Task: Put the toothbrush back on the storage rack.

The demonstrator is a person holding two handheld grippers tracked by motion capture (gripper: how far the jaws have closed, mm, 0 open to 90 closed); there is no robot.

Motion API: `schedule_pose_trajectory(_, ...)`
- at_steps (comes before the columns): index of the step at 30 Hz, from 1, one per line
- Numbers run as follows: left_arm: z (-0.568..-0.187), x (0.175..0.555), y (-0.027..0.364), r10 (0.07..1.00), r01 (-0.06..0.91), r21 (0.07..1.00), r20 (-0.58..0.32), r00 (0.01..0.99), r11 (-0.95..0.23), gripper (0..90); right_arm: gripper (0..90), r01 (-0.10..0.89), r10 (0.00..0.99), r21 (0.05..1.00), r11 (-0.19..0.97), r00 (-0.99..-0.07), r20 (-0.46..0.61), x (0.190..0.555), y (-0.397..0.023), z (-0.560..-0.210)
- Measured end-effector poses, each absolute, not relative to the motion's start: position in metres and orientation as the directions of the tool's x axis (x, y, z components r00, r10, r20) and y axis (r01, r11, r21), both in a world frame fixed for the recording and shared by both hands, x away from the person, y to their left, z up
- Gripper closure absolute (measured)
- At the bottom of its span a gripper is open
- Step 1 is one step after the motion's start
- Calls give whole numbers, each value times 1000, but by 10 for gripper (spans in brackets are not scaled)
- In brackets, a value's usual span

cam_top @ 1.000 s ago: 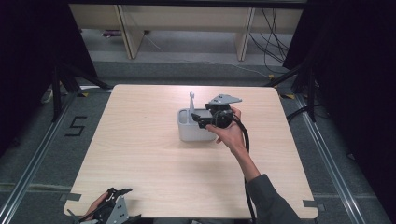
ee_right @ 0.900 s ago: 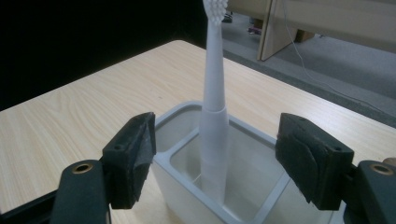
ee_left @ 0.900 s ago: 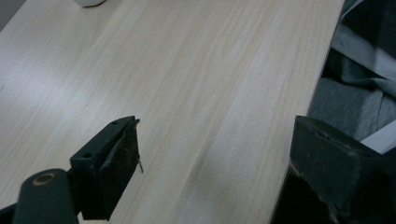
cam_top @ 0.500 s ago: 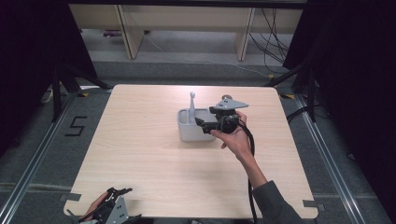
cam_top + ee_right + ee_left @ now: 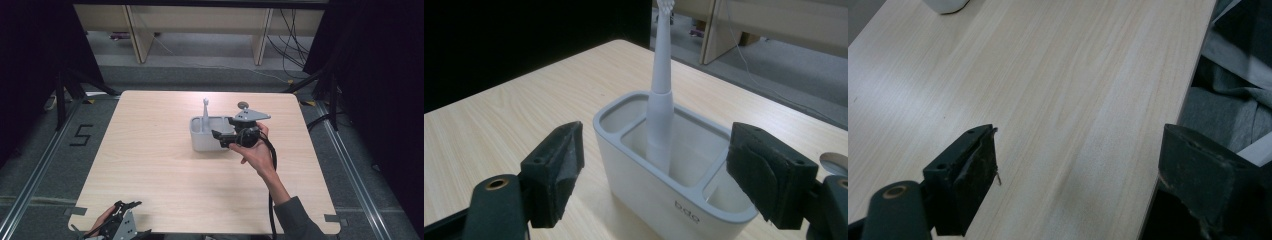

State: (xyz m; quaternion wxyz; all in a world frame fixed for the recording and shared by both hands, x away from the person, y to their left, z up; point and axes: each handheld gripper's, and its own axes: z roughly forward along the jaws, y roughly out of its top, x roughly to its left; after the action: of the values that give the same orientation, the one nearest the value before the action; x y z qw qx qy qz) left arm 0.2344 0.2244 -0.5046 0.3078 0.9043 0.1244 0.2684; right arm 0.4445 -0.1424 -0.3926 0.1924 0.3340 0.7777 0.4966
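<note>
- The bench (image 5: 150,185) showed whole in the high view: a pale wooden top with bare room from 6 to 9 o'clock of the holder, and dark floor past every edge.
- The left gripper view showed what the high view did not: the bench's near edge running between the jaws, with grey cloth beyond it.
- The holder (image 5: 205,140), a white, round-cornered tub with divided compartments, stood just past the bench's middle, toward 1 o'clock. The right gripper view showed small lettering on its front wall (image 5: 684,217).
- The right gripper (image 5: 223,138), at the holder's 3 o'clock side, was released: its jaws had just been opening, spread to either side of the holder and clear of its walls.
- The left gripper (image 5: 117,220) rested at the bench's 7 o'clock corner, jaws wide apart, grasping nothing.
- The toothbrush (image 5: 660,100), white and slim, stood upright in the holder's middle compartment.
</note>
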Motion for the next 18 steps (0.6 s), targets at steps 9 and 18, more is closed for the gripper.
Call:
schedule_pose_trajectory(9, -505, 235, 224, 390, 52, 625, 418, 820, -779, 152, 218, 349, 712, 885, 309, -701, 28, 436, -148, -401)
schedule_pose_trajectory(18, -505, 235, 224, 390, 53, 625, 417, 821, -779, 152, 218, 361, 715, 876, 320, -698, 26, 426, -158, -406)
